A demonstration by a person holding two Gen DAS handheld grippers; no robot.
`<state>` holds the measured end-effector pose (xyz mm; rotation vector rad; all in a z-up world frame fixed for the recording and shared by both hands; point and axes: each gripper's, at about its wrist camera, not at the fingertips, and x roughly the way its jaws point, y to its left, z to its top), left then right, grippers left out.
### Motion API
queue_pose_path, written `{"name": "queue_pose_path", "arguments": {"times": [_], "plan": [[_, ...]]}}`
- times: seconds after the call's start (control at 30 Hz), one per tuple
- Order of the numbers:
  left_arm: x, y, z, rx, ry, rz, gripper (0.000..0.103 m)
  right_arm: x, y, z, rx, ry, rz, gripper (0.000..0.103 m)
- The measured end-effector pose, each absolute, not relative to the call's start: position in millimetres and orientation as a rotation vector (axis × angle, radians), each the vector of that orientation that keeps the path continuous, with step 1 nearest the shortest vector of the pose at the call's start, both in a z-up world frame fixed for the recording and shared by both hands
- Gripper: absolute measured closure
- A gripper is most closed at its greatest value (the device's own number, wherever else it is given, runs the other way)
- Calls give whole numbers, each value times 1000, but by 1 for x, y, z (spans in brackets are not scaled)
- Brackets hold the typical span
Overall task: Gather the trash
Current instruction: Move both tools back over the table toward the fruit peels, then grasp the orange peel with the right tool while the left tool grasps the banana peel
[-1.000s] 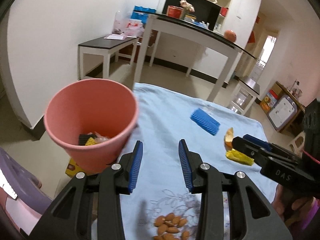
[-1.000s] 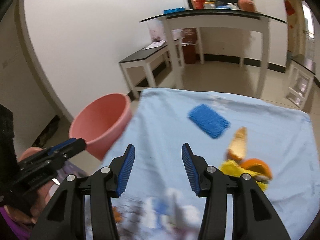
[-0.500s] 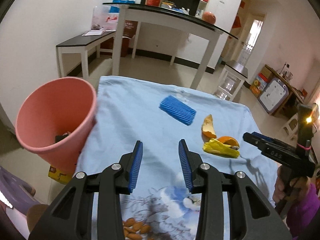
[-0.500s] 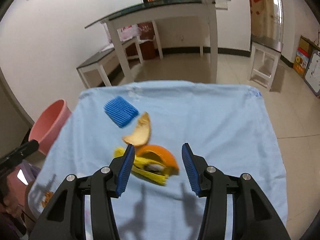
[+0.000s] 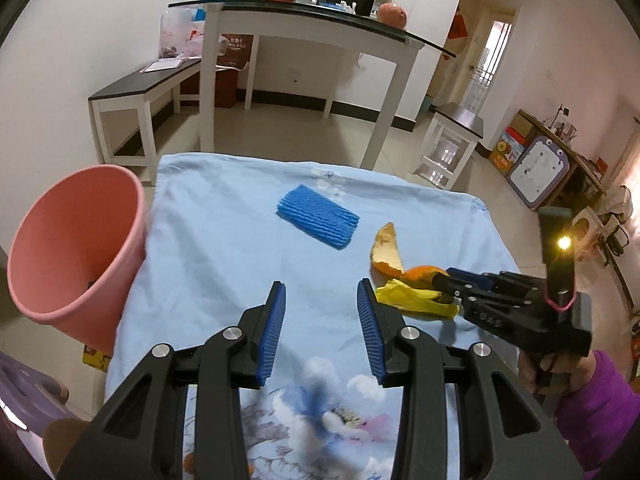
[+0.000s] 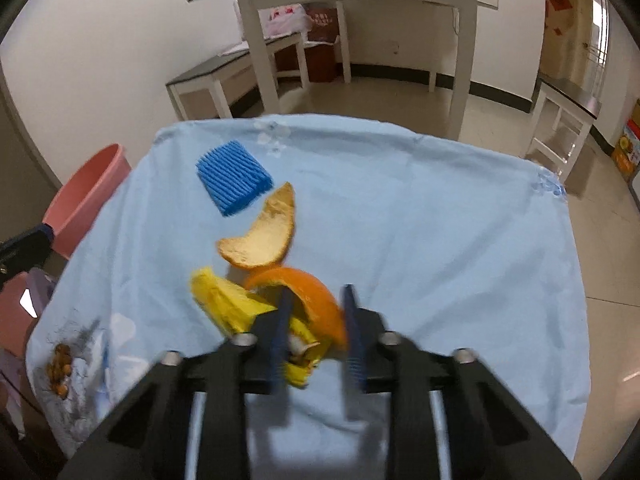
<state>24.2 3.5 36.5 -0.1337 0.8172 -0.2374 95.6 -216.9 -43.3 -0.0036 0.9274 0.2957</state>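
Left wrist view: my left gripper (image 5: 320,312) hangs wide and empty near the pink bin (image 5: 76,248) at the table's edge. Right wrist view: my right gripper (image 6: 316,316) brackets the orange peel (image 6: 308,300) atop the yellow wrapper (image 6: 236,308) — jaws not yet closed.

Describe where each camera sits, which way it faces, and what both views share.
Left wrist: rides the left claw, looks forward over the blue tablecloth; shows its open fingers, plus the right claw and the right hand.
Right wrist: rides the right claw, tilted down at the orange peel and yellow wrapper between its fingers.
Shared: blue foam sleeve, peel, wrapper, pink bin.
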Motion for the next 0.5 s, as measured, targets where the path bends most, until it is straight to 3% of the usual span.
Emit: {"name": "queue_pose_path", "arguments": {"times": [0.1, 0.5], "plan": [[32, -7, 36, -135, 826, -253, 65, 95, -229, -45, 83, 929, 289, 97], [89, -55, 12, -220, 938, -281, 65, 66, -278, -48, 376, 843, 162, 97]]}}
